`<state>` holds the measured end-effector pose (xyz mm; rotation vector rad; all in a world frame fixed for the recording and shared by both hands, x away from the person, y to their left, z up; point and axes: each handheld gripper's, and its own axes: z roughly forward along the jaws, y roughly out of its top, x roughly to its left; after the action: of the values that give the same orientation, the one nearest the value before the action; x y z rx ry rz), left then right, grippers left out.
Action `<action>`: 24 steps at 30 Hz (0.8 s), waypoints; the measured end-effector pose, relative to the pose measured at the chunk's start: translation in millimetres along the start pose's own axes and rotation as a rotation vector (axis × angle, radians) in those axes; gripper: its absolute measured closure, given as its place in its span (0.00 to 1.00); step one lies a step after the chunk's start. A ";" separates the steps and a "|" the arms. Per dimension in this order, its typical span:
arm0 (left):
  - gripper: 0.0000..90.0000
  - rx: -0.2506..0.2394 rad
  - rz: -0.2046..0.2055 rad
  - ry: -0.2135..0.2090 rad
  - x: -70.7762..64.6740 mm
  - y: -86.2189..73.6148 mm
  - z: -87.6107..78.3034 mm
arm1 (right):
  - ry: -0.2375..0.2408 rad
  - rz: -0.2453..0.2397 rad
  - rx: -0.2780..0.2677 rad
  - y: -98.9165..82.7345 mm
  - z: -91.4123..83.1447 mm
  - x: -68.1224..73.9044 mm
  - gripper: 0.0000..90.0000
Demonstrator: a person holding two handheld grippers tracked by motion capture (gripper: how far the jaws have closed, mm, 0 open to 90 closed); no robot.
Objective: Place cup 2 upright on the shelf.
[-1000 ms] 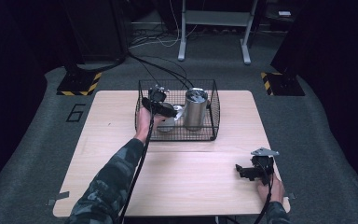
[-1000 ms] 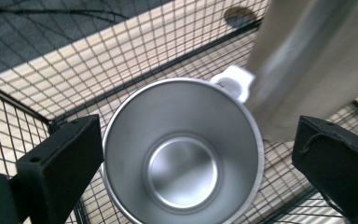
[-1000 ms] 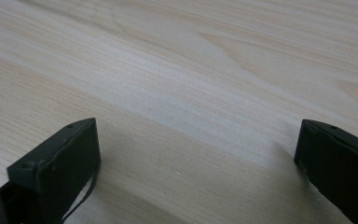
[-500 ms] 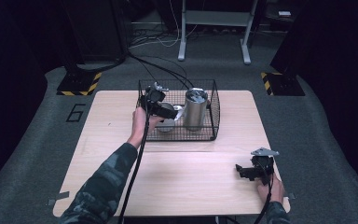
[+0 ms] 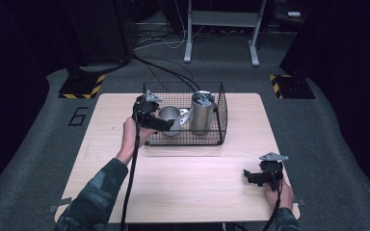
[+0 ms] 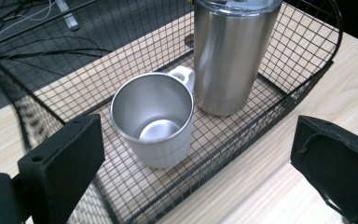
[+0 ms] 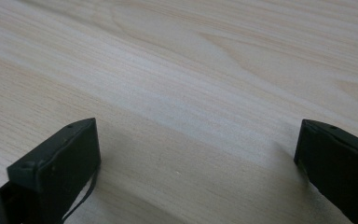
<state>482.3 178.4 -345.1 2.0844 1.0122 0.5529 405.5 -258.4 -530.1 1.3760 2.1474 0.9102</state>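
A short, open-topped stainless steel mug [image 6: 152, 119] with a white handle is seen upright in the left half of a black wire-mesh basket [image 5: 220, 115] at 12 o'clock on the pale wooden table [image 5: 183, 183]. A tall lidded stainless steel tumbler [image 6: 228, 56] is stood just beside it, at its 3 o'clock in the high view. The left gripper [image 5: 163, 126] is held at the basket's left end, jaws spread wide and empty, the mug between and beyond them. The right gripper [image 5: 248, 176] is rested at 5 o'clock on the table, jaws likewise parted.

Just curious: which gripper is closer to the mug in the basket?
Left. The left gripper hovers open at the mug; the right gripper rests far off near the table's front right corner.
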 end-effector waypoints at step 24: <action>0.03 -0.021 -0.154 0.076 34.5 -113.4 -40.3 | 0.000 0.000 0.001 0.1 -0.1 0.1 0.00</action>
<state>422.4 270.3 -405.2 1.9599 1.1944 0.5648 405.5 -258.3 -530.0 1.3766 2.1484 0.9087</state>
